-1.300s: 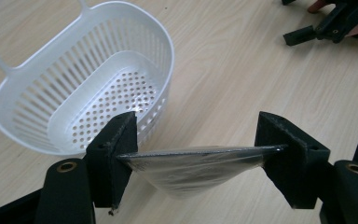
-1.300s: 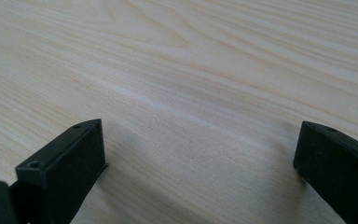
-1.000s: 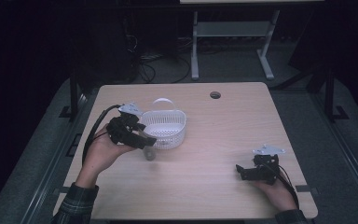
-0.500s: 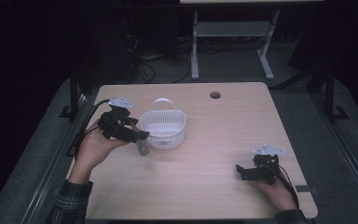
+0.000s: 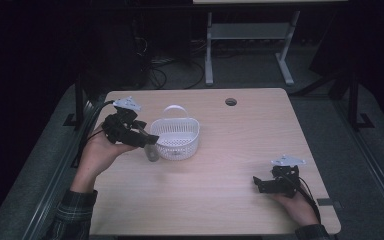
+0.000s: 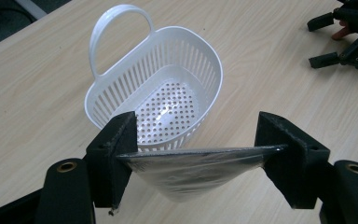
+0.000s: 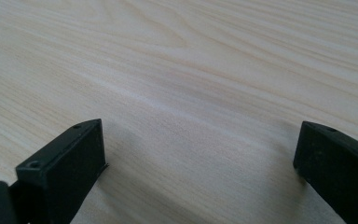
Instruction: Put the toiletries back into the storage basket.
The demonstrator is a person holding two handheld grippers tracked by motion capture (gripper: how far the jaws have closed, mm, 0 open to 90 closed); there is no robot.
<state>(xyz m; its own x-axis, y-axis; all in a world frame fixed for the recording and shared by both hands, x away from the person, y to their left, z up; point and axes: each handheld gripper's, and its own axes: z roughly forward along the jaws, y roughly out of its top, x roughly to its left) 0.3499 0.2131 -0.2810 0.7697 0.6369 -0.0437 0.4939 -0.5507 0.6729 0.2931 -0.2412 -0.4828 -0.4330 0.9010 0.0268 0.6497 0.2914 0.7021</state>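
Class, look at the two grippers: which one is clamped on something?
The left gripper, beside the white basket, pinches a clear plastic-wrapped item. The right gripper stands open over bare table.

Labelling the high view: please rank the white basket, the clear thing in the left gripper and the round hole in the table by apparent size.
1. white basket, clearly largest.
2. clear thing in the left gripper.
3. round hole; close to the clear thing, so the ranking is unsure.

1. I see a light wooden table (image 5: 220, 150) with rounded corners and a round cable hole (image 5: 231, 102) near its far edge.
2. Grey carpet floor (image 5: 360, 150) surrounds it.
3. Beyond, the room is dark; a white-legged desk frame (image 5: 245, 40) stands there, cables (image 5: 165, 70) lying on the floor beside it.
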